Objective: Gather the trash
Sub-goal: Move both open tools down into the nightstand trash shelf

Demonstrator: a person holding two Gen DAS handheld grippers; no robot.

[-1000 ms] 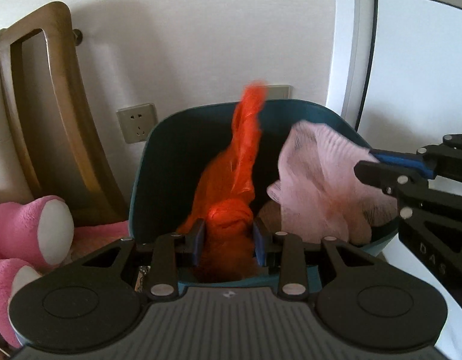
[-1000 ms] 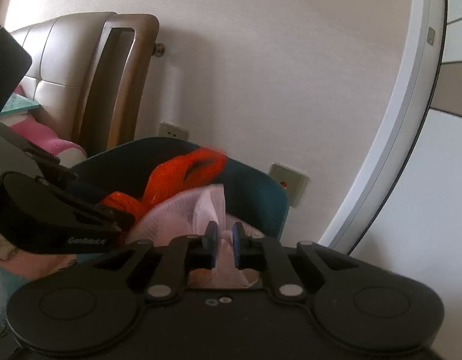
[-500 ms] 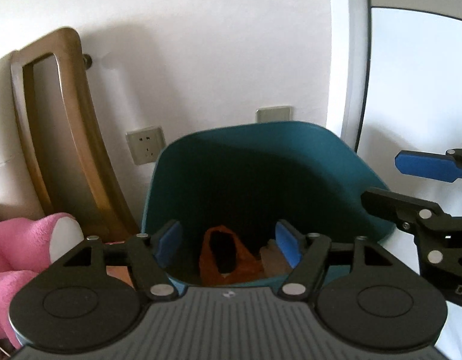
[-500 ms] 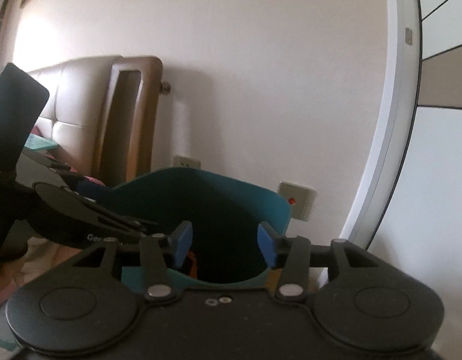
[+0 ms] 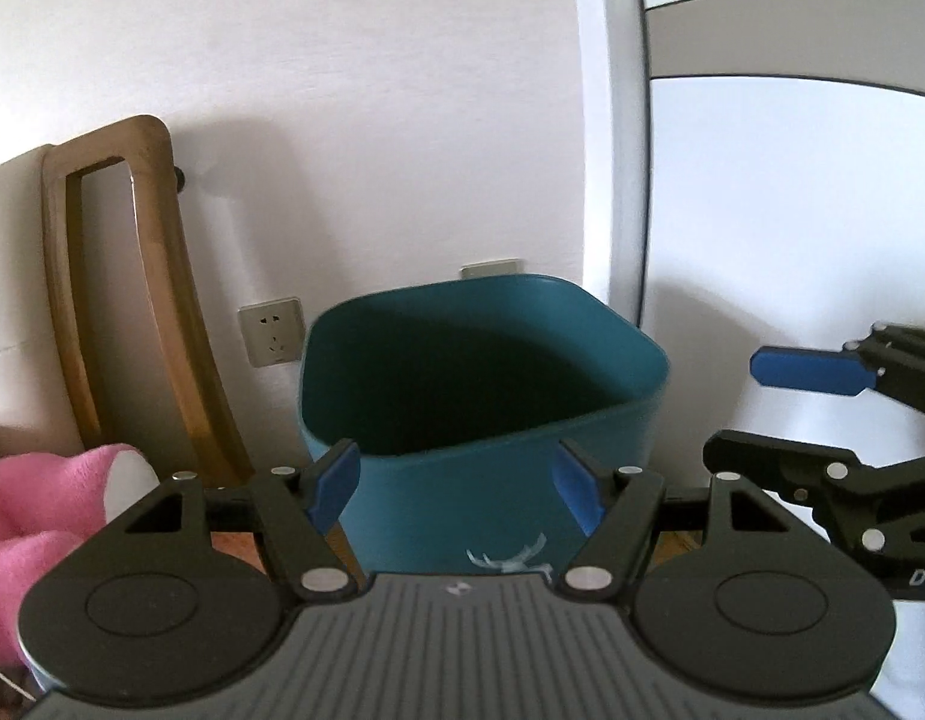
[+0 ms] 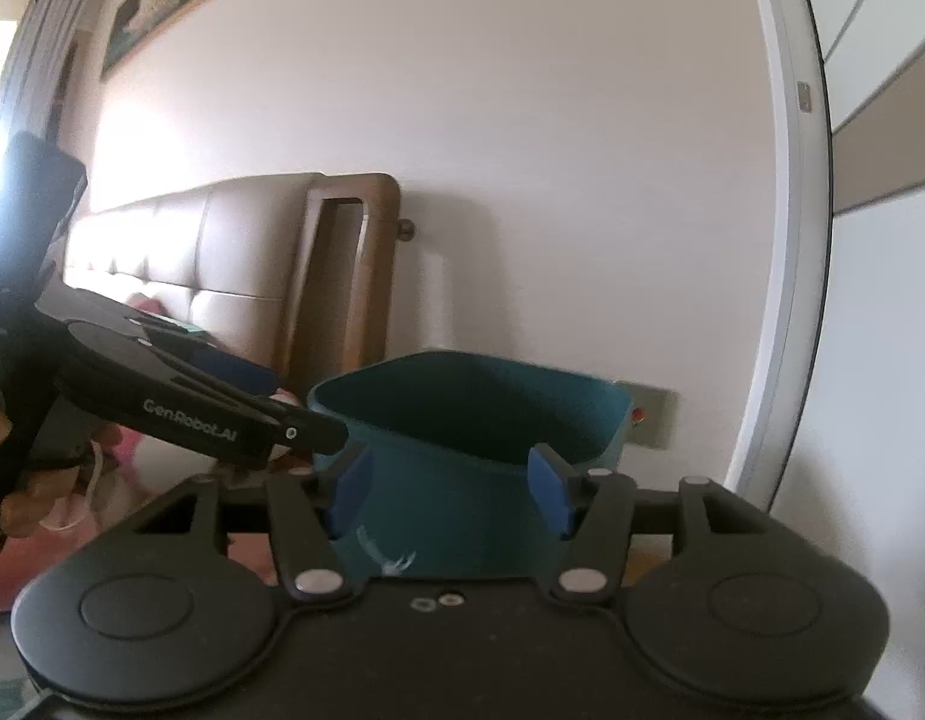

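Now facing teal bin (image 5: 498,498), near wall. Left hand-held gripper (image 5: 456,489) wide, empty. Right hand-held gripper (image 6: 450,489) opening, nothing between pads.

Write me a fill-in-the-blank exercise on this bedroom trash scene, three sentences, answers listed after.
1. The trash bin standing against the wall is coloured ____.
2. Nothing sits between the pads of the left gripper; its jaws stand ____.
3. Left of the bin, beside the wooden headboard, lies a plush toy coloured ____.

Missing words: teal; open; pink
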